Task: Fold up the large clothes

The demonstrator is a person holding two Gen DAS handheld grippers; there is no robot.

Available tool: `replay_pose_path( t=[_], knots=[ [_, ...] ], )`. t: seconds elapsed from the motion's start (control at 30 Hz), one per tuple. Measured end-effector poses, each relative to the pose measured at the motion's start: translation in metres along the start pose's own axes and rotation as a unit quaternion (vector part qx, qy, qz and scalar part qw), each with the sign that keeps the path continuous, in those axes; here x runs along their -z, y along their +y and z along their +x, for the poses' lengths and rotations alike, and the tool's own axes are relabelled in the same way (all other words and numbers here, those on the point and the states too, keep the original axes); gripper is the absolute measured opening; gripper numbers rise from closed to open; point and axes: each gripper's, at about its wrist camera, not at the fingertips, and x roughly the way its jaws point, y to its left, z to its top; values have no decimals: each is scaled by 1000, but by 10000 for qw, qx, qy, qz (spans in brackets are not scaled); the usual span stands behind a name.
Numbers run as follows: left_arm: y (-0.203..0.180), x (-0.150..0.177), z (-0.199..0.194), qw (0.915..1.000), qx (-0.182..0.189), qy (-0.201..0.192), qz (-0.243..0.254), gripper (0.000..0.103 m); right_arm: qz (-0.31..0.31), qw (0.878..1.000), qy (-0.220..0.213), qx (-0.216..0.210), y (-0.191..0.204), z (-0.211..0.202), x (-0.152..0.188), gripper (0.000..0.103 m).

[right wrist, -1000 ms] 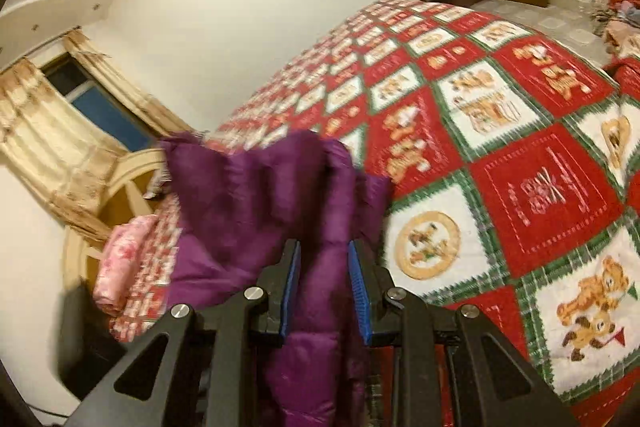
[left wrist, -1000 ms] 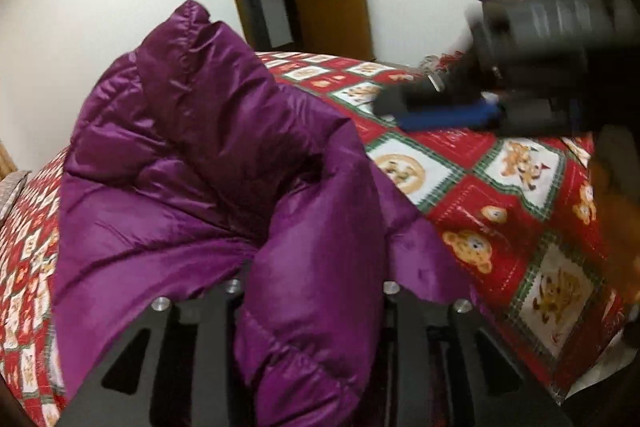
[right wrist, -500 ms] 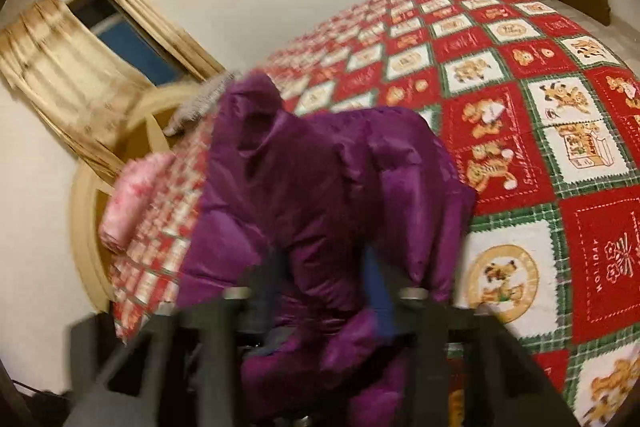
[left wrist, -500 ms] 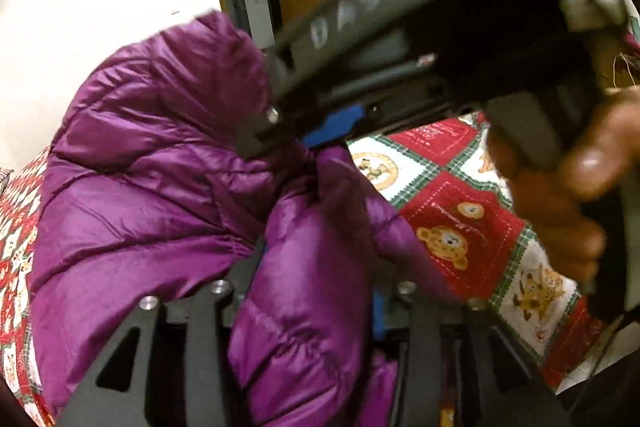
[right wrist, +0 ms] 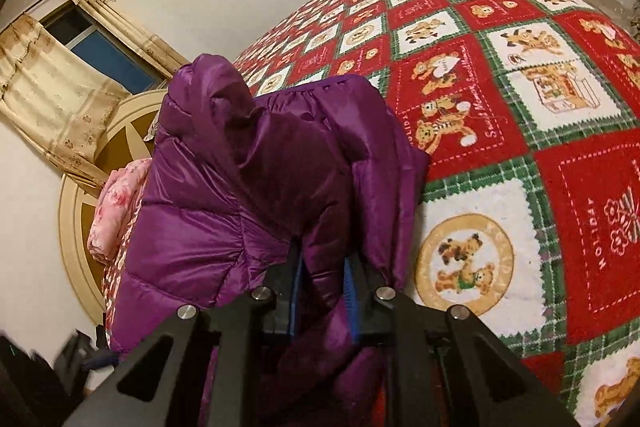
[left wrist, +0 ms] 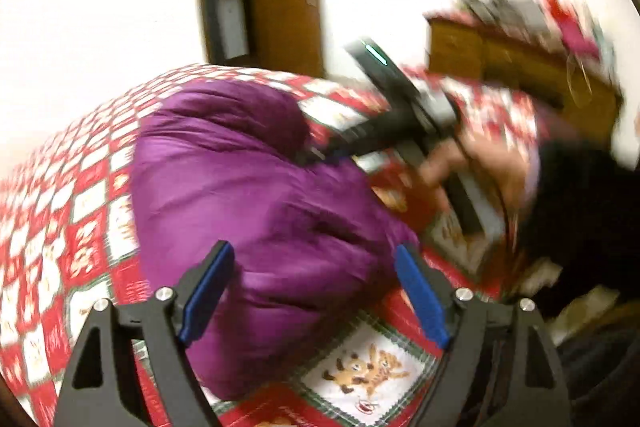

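Left gripper (left wrist: 314, 291) has let go of the puffy purple quilted jacket (left wrist: 248, 195), jaws opening, jacket just ahead. Right gripper (right wrist: 322, 287), jaws closing, pinches a jacket fold.

Your purple jacket (right wrist: 208, 211) is glossy, quilted synthetic cloth that catches the light. Beneath it the bedspread (right wrist: 520, 75) looks fuzzy and matt. Behind the jacket, the headboard (right wrist: 80, 211) shows smooth painted wood, with thin cloth curtains (right wrist: 52, 95) above.
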Motion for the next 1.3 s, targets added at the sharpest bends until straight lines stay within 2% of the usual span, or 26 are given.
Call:
replay_pose_path(
  t=[0.07,0.13,0.23,0.3,0.37,0.43,0.57,0.67,0.8,0.9,1.0,1.1,1.17,1.3],
  knots=[
    [38,-28,13,9977,-291,-204,-580,92,-35,10000,-20,20,0,-2,4,17],
    [93,-55,38,9869,-960,-324,-1255,93,-33,10000,-31,55,-1,-5,8,17],
    [152,-69,78,9705,-1584,-196,-1806,92,41,9999,-51,90,-3,-9,13,17],
    [167,-74,112,9658,-1733,-13,-1930,92,131,9999,-58,91,-6,-11,16,17],
    [168,-76,150,9626,-1938,242,-1876,92,156,9998,-45,124,-5,-13,16,17],
    [159,-68,165,9623,-2031,323,-1779,92,97,9996,-32,249,-2,-16,16,17],
    [150,-64,166,9601,-2249,288,-1636,92,-154,9981,-76,595,7,-33,14,17],
    [150,-63,171,9569,-2373,311,-1648,92,-340,9933,-510,982,27,-66,5,17],
    [147,-65,176,9524,-2553,342,-1633,92,-620,9895,-988,858,71,-90,-22,17],
    [140,-67,177,9494,-2747,357,-1479,93,-366,9921,-959,716,88,-73,-46,17],
    [140,-67,178,9490,-2784,361,-1438,93,-241,9873,-744,1380,79,-27,-59,17],
    [141,-66,179,9502,-2733,364,-1455,92,-192,9815,-635,1794,65,5,-57,17],
    [142,-66,181,9508,-2707,389,-1457,92,-106,9812,-619,1827,54,19,-50,17],
    [148,-67,183,9517,-2580,442,-1607,92,-375,9769,-638,2003,51,38,-45,17]
  ],
)
